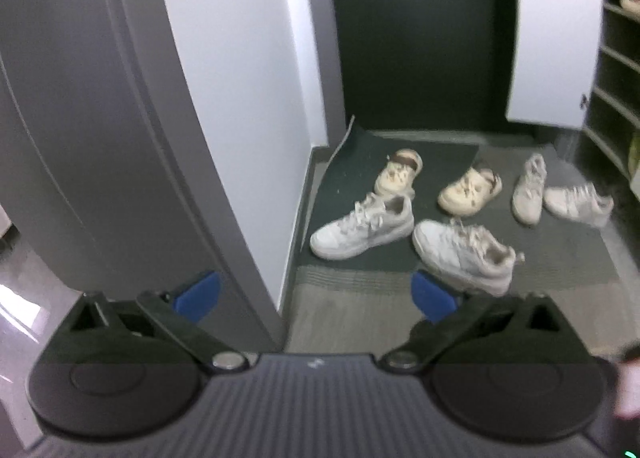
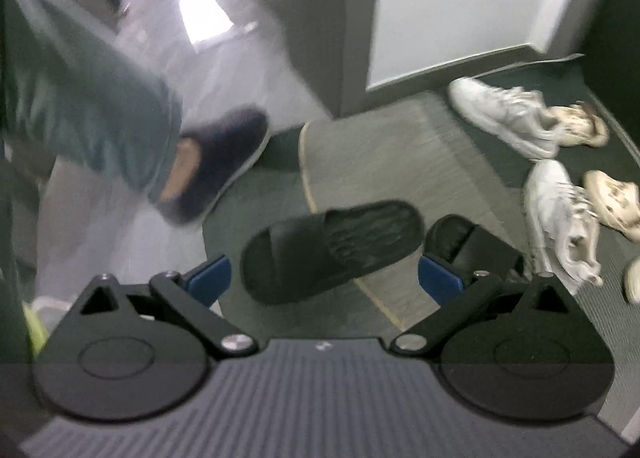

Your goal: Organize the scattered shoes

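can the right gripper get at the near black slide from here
Probably yes: the right gripper is open and empty, and the black slide lies flat just ahead between its fingers, with nothing over it.

The sneakers (image 1: 362,227) were white, and the clogs (image 1: 470,190) cream with brown marks. At 12 o'clock the mat (image 1: 400,150) was dark green; its near part was grey with stripes. The slides (image 2: 332,248) were black, the pads (image 2: 210,278) blue, the trousers (image 2: 92,114) grey-green.
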{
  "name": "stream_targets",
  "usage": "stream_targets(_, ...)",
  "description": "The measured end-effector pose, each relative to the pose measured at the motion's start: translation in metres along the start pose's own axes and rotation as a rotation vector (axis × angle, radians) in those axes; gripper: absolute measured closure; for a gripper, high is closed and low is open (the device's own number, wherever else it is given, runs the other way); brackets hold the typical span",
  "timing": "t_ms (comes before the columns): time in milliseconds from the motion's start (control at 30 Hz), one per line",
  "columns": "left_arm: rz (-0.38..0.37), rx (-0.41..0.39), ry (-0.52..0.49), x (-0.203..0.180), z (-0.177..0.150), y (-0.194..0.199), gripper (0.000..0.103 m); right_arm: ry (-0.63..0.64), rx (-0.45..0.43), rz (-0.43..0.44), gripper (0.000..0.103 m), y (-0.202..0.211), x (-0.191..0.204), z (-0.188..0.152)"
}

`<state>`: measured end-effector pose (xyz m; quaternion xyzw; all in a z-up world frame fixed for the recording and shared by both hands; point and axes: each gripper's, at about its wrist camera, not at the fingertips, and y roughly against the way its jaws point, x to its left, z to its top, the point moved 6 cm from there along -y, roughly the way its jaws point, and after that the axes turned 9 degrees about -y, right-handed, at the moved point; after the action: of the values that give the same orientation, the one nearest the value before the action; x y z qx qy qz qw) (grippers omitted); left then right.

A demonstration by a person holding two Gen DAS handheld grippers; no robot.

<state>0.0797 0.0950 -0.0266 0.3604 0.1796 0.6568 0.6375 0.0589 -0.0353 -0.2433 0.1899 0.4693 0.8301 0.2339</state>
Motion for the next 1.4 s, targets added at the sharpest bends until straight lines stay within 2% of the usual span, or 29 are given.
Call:
stream_targets(133,-0.039,-0.020,0.055,-0.007,-0.005,0.021,0.000,0.337,0.067,0.011,0.001,-0.045,0.014,-0.015)
stream_targets(167,-0.060,-0.030,0.074,-0.010,-0.006,0.024,0.000,0.378,0.077,0.011,0.001,-0.049,0.016,-0.018)
stream_targets(233,-0.113,-0.024,0.099,-0.013,-0.007,0.025,0.000,0.585,0.129,-0.007,0.001,-0.077,0.021,-0.033)
stream_targets(300,-0.181,-0.004,0.123,-0.020,-0.008,0.020,0.000,0.694,0.148,-0.019,0.001,-0.095,0.022,-0.040)
stream_targets(367,-0.210,0.020,0.145,-0.021,-0.007,0.013,0.000,0.832,0.162,-0.032,0.001,-0.125,0.024,-0.049)
stream_targets(400,-0.211,0.024,0.147,-0.020,-0.007,0.012,0.000,0.850,0.166,-0.030,0.001,-0.133,0.023,-0.051)
stream_targets(467,-0.192,0.027,0.144,-0.018,-0.004,0.009,0.000,0.848,0.186,-0.009,0.008,-0.159,0.021,-0.054)
stream_targets(533,-0.181,0.029,0.154,-0.014,-0.001,0.009,0.000,0.838,0.188,0.002,0.028,-0.171,0.021,-0.055)
stream_targets(800,-0.177,0.011,0.225,-0.006,0.009,0.013,0.000,0.707,0.169,0.037,0.036,-0.203,0.017,-0.043)
stream_targets(900,-0.189,0.003,0.226,-0.009,0.012,0.016,0.000,0.651,0.212,0.036,0.048,-0.210,0.017,-0.043)
stream_targets(967,-0.189,-0.003,0.223,-0.012,0.012,0.019,0.000,0.587,0.224,0.035,0.048,-0.209,0.017,-0.041)
stream_targets(1067,-0.186,-0.019,0.223,-0.010,0.013,0.025,0.000,0.459,0.250,0.062,0.059,-0.204,0.016,-0.037)
stream_targets(1133,-0.178,-0.031,0.226,-0.007,0.013,0.030,0.000,0.352,0.272,0.102,0.066,-0.196,0.018,-0.037)
stream_targets(1200,-0.171,-0.043,0.237,-0.002,0.012,0.034,0.000,0.293,0.287,0.135,0.066,-0.190,0.021,-0.038)
stream_targets(1233,-0.171,-0.047,0.244,0.000,0.012,0.036,0.000,0.252,0.297,0.180,0.066,-0.183,0.026,-0.040)
stream_targets(1400,-0.180,-0.046,0.279,0.011,0.007,0.041,0.000,0.174,0.293,0.319,0.066,-0.160,0.045,-0.044)
